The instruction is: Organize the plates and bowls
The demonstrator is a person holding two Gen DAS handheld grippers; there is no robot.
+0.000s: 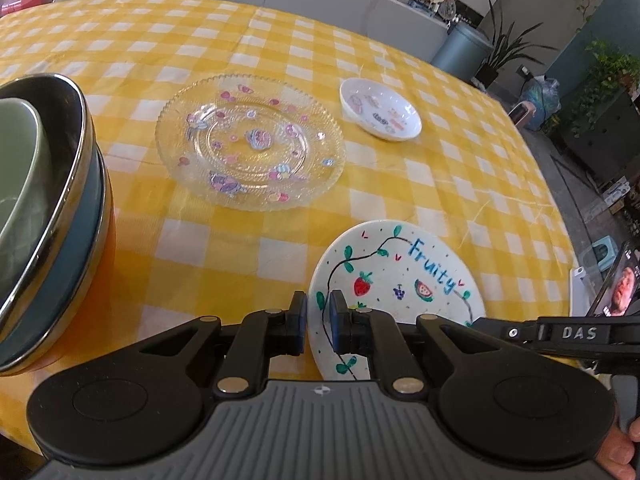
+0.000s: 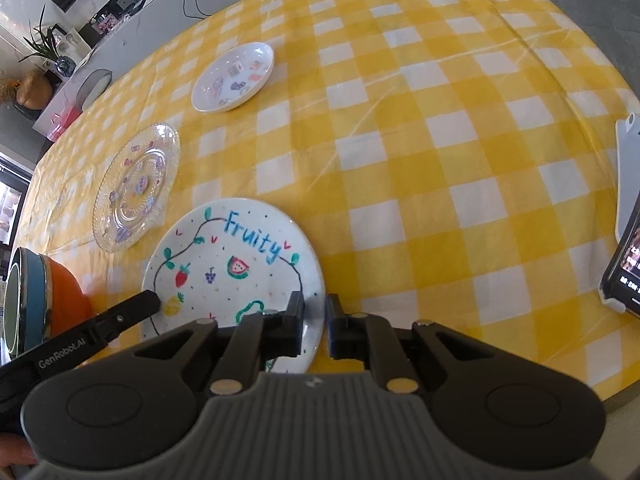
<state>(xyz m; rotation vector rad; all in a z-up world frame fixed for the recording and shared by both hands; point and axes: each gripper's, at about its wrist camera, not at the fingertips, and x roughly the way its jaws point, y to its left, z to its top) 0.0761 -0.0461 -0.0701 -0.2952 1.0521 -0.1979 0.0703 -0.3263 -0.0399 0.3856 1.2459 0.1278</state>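
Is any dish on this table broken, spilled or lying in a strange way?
Nothing looks broken or spilled. The Fruity plate is clamped at opposite rims by the left gripper and the right gripper. The glass plate and the small white dish lie flat on the checked tablecloth, apart from each other.

L hand-held gripper [image 1: 319, 320] angled steeply down, jaws nearly closed, pinching plate [image 1: 400, 280] rim; R hand-held gripper [image 2: 315, 322] likewise steep, jaws narrow on the opposite rim; fingers [image 1: 624, 452] wrap L grip
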